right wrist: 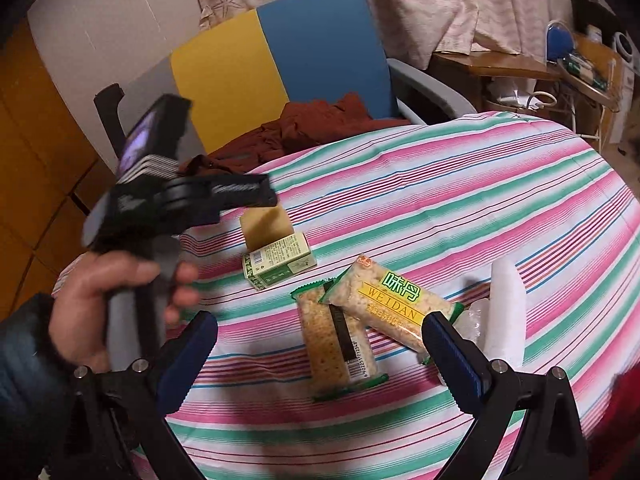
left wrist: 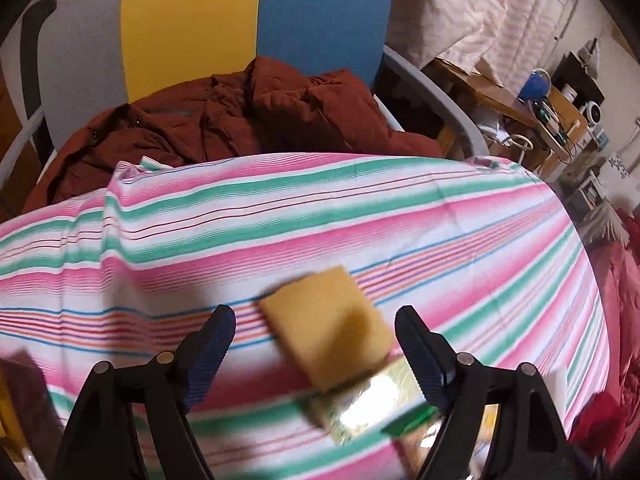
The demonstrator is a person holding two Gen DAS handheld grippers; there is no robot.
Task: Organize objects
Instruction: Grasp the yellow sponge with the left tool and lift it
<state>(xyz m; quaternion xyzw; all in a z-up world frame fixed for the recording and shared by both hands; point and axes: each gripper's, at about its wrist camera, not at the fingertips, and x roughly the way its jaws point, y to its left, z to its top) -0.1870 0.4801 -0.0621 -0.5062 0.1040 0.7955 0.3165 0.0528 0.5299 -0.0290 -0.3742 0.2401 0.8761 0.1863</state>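
On the desk (right wrist: 460, 208), under its striped cloth, the things to organize lie in a loose line from 10 o'clock toward 3 o'clock in the right wrist view. Furthest left, the left gripper (left wrist: 316, 332) hangs over the tan pad (left wrist: 328, 324) with its fingers (left wrist: 216, 340) spread wide and nothing between them; the pad sits in the gap but neither pad of the tool touches it, so I judge this a lining-up for a pick. The hand (right wrist: 116, 304) holding that tool shows at 9 o'clock in the right view. The tan pad leans on the green box (right wrist: 280, 260), touching its far side, which is probably why it stands tilted rather than flat. Next come the cracker packet (right wrist: 340, 344) and the Weidan snack bar (right wrist: 396, 304), the bar lying partly over the packet's top end. At 3 o'clock a white strip (right wrist: 506, 312) stands just beside some crumpled clear wrap (right wrist: 472, 316). The right gripper (right wrist: 320, 352) is also wide open and empty, framing the two snacks from above. Open cloth lies toward 12 and 1 o'clock, good room for setting things down. The far desk edge meets a chair (right wrist: 320, 48) heaped with a brown garment (left wrist: 224, 120), so anything pushed that way could slip off.
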